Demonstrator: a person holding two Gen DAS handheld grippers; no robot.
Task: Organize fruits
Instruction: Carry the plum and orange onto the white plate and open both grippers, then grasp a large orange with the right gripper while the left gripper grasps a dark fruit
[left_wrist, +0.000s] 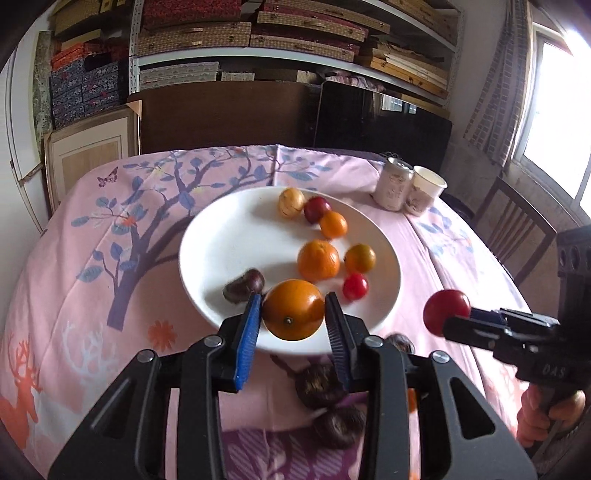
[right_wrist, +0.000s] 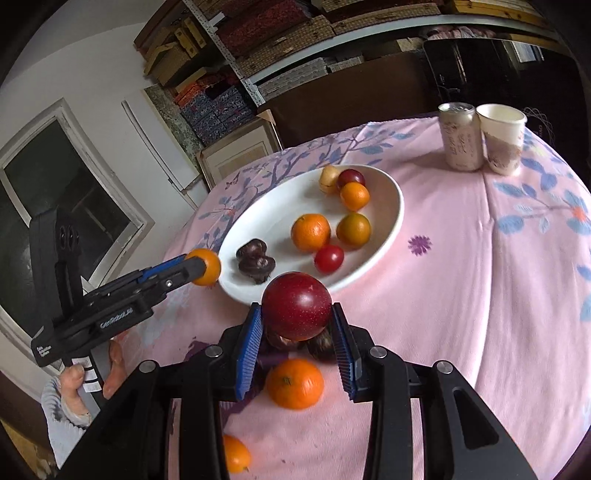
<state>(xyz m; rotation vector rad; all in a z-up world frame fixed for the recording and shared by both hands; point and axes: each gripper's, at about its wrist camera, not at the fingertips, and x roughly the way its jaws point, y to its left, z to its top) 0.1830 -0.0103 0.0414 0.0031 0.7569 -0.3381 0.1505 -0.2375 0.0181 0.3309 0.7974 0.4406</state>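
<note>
From the left wrist view, the left gripper has its fingers closed on an orange, held over the 6 o'clock rim of the white plate. The plate already carries two more oranges, a greenish one, a small tomato, a plum, a pale fruit and a dark chestnut-like thing at 7 o'clock. At 3 o'clock of this view the right gripper comes in with a red fruit clamped at its tip. A can and a paper cup stand together beyond the plate at 1 o'clock.

From the right wrist view, the right gripper's fingers pinch that red fruit, a plum, just short of the plate's near rim. Beneath it on the pink surface lie a loose orange, dark chestnuts, and another orange at 7 o'clock.

To do this well, I'd say each hand should carry its fruit over a bare patch, the wide white area at the plate's 10 o'clock, lower it until it nearly rests, then open slowly so it doesn't roll. The two should keep apart and go in one at a time, since both are crowding the same near edge.
</note>
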